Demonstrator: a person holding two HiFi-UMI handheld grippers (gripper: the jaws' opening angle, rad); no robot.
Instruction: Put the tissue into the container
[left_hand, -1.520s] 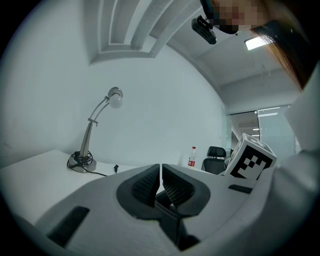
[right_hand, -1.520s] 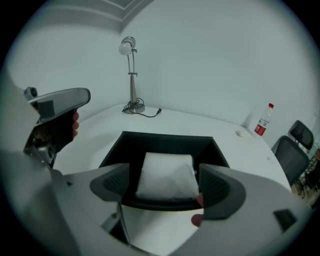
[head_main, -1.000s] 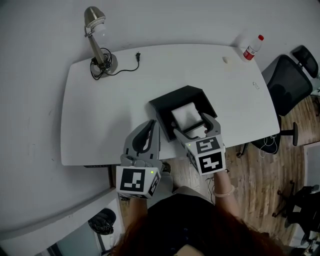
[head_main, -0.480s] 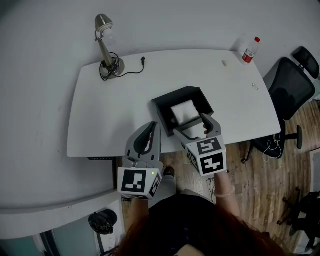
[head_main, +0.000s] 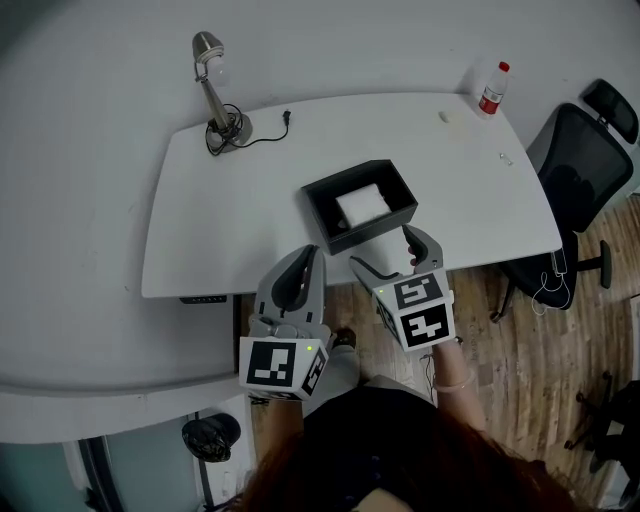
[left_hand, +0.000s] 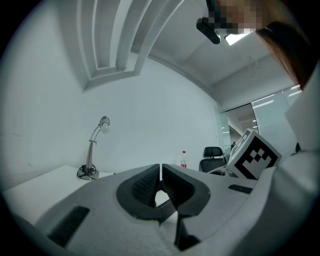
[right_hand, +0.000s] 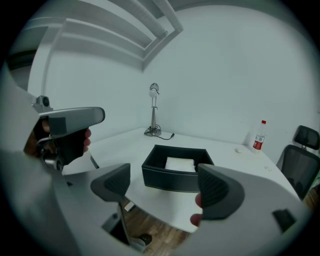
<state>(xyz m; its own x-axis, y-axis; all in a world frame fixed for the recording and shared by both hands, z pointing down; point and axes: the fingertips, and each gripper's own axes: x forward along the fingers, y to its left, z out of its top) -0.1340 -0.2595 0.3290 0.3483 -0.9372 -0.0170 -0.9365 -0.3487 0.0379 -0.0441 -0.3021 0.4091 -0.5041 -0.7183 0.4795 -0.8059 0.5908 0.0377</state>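
A black rectangular container stands near the front edge of the white table, also seen in the right gripper view as a black container. A white folded tissue lies inside it, the same tissue showing over the rim. My right gripper hangs open just in front of the table edge, nothing between its jaws. My left gripper is held beside it, off the table, jaws shut with nothing in them; in the left gripper view its pads meet.
A desk lamp with its cord stands at the table's back left. A bottle with a red cap stands at the back right. A black office chair is to the right. Wooden floor lies below the front edge.
Both grippers have drawn back toward the person, away from the container. The right gripper, earlier at the container's rim, is now off the table's front edge; the tissue stays in the container.
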